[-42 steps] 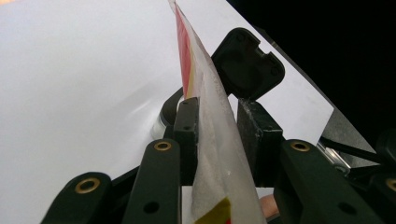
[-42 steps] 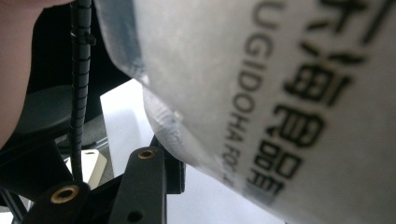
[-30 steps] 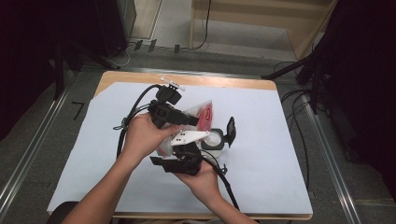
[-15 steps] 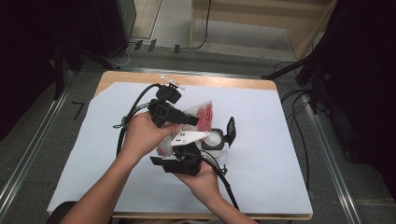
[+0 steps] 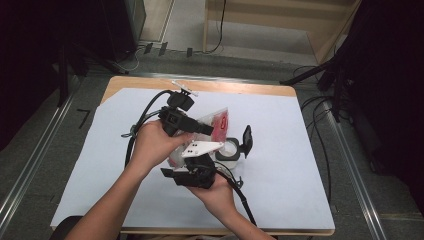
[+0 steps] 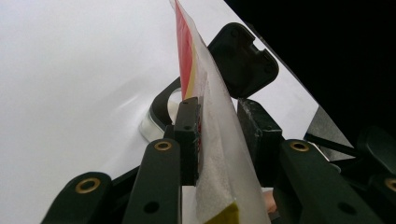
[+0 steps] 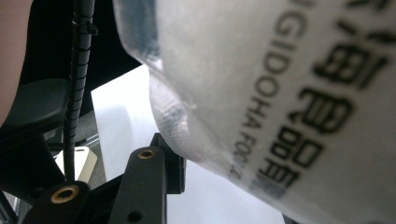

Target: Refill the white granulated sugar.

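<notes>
My left claw (image 6: 217, 135) pinches the bag (image 6: 212, 154) mid-edge; my right claw (image 5: 197, 172) clamps its near end. It's soft, slippery, shifting stuff, so I grip the seams over the jar (image 5: 227, 149).

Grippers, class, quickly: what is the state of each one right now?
Left gripper: closed on the plastic bag, held above the small jar.
Right gripper: the bag lies against one jaw; a grip cannot be told.
</notes>
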Motion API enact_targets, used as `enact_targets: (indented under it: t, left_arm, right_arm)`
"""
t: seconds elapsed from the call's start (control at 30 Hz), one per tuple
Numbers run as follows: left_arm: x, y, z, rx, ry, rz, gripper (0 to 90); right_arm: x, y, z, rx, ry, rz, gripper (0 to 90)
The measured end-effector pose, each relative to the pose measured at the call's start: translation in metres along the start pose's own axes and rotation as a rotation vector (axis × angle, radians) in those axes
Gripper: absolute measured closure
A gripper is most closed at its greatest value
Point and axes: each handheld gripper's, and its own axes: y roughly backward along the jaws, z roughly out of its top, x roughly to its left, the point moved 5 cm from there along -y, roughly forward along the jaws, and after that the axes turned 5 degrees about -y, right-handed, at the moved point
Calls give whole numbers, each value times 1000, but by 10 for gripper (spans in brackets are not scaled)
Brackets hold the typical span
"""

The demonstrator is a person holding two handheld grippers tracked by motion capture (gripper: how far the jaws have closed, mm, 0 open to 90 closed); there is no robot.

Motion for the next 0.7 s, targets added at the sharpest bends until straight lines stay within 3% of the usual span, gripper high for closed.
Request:
enact_targets:
  t: [0.43,0.7]
  left_arm:
    - [8,-1,0,-5,57,-53,700]
    - [8,-1,3,12,54,-59,699]
  right_arm:
    - [1,0,1,7,21,-18,638]
    - [1,1,2,7,26,-23,639]
